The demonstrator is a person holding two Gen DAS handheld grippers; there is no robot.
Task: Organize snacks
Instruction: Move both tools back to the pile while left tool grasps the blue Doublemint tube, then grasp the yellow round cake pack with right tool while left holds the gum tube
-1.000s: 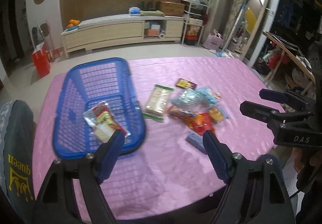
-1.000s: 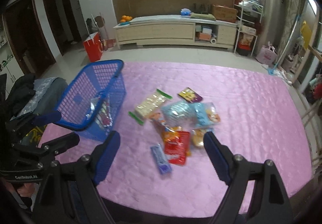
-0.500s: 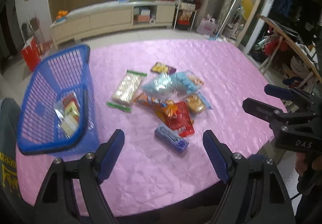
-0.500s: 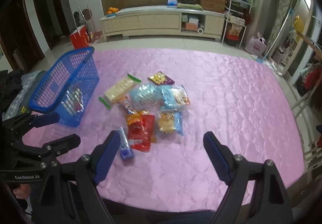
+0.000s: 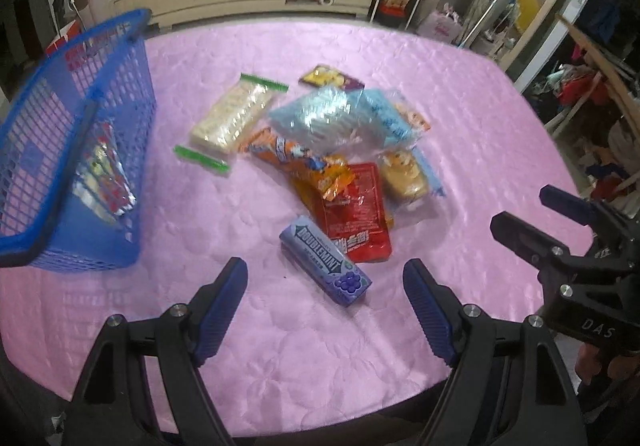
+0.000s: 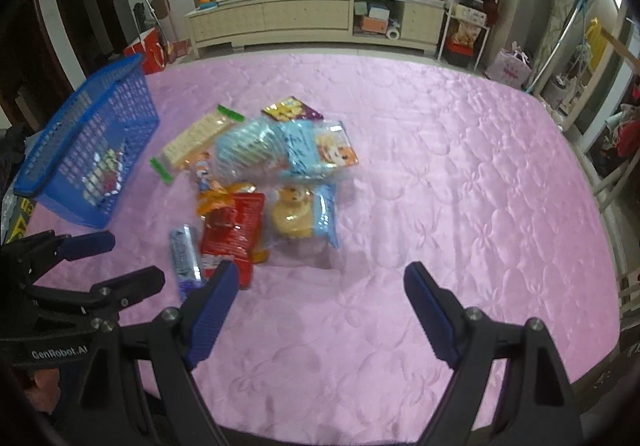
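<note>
Nearest the person, both tools hang over the near edge of the pink tablecloth with nothing in them. The left gripper has its fingers spread wide, lined up on the purple gum pack, which lies flat just beyond the tips; the gap is wider than the pack's narrow side, which suggests it is the next pick. The right gripper is likewise spread and empty, aimed at bare cloth to the right of the pile, probably waiting its turn.

Just past the gum, the red pouch lies under an orange wrapper, with a clear bag holding a yellow bun on its right. These overlap, so the loose gum at the near edge is the easier thing to lift first.

Farther off sit the pale blue bags, the green-ended cracker pack to their left, and a small purple-and-yellow packet farthest of all.

At far left stands the blue basket, well apart from the pile, holding what looks like one shiny packet, though it is blurred.
</note>
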